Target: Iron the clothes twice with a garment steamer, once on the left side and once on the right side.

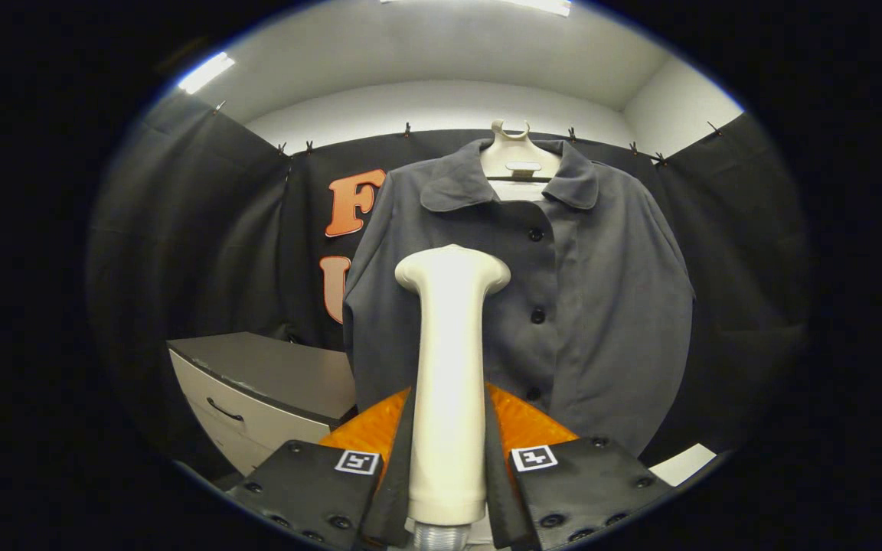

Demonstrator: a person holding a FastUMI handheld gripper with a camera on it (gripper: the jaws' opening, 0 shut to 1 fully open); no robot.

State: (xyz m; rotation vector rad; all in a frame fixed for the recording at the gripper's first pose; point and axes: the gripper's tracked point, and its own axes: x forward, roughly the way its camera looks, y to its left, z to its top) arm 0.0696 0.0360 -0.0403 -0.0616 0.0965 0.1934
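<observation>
I keep the garment steamer (450,383) upright, head raised toward the grey shirt (563,306), which hangs on a hanger (519,157) beyond it, so steam can reach the front. My gripper (449,451) is closed to handle width, both fingers clamped on the steamer's handle.

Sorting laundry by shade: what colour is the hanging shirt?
Dark grey, with dark buttons; the shirt shows best in the gripper view, beyond the steamer held between the jaws.
</observation>
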